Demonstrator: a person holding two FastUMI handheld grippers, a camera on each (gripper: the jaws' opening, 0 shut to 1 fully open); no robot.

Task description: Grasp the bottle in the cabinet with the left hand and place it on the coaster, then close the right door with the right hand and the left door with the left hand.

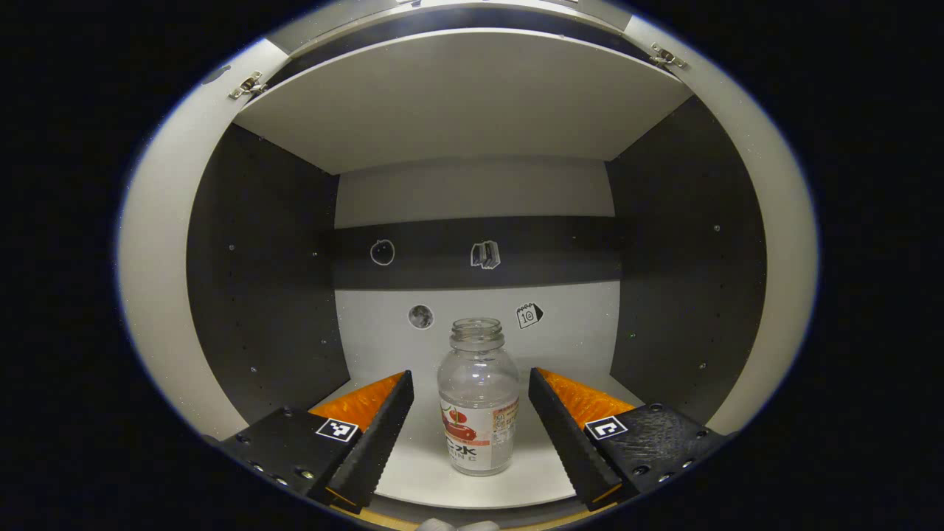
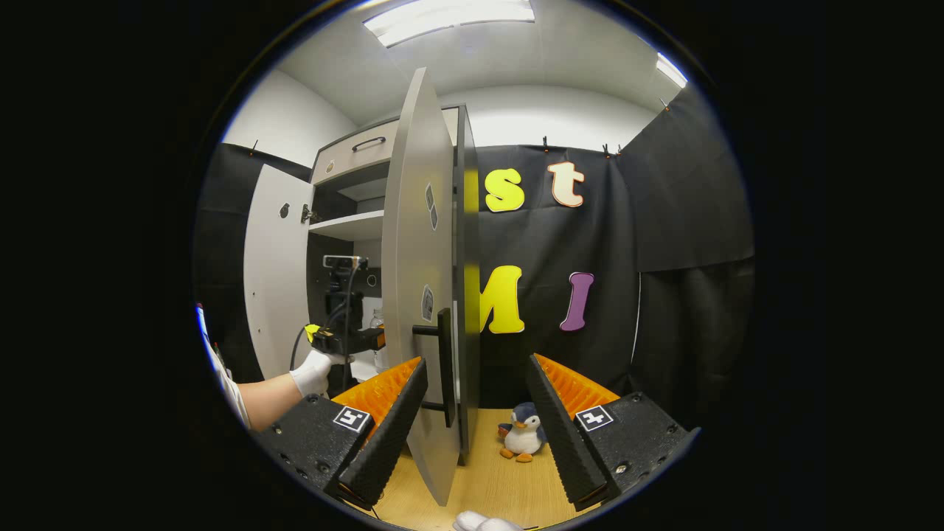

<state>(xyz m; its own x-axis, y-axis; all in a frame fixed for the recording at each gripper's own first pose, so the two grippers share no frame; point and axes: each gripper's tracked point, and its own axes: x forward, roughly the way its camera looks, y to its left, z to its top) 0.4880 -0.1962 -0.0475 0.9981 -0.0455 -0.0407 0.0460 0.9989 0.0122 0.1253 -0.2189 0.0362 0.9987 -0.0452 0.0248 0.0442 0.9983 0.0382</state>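
Between the spread jaws of the left gripper (image 1: 472, 420), a clear bottle (image 1: 478, 398) is standing upright on the pale, smooth cabinet shelf (image 1: 413, 461), its mouth open and uncapped and a printed label wrapping its lower half; narrow gaps are showing on both sides, so neither ridged, wedge-shaped finger is touching it. Beyond the jaws, small stickers are dotting the back panel (image 1: 476, 254), which is banded light and dark, while dark side walls with rows of peg holes are flanking the compartment under a flat pale upper shelf (image 1: 464, 103). Metal hinges are glinting at the upper corners. Ahead of the right gripper (image 2: 476, 424), whose jaws are also standing wide apart and holding nothing, the right door (image 2: 417, 258) is hanging open, seen nearly edge-on as a smooth pale slab with a dark bar handle (image 2: 445, 365) sitting between the jaws' line. Left of those jaws, a white-gloved hand (image 2: 316, 372) is reaching the other gripper into the cabinet, where most of it is hidden behind the door. A plush penguin (image 2: 522, 435) is sitting on the wooden tabletop (image 2: 494, 487) between the fingertips, farther off.
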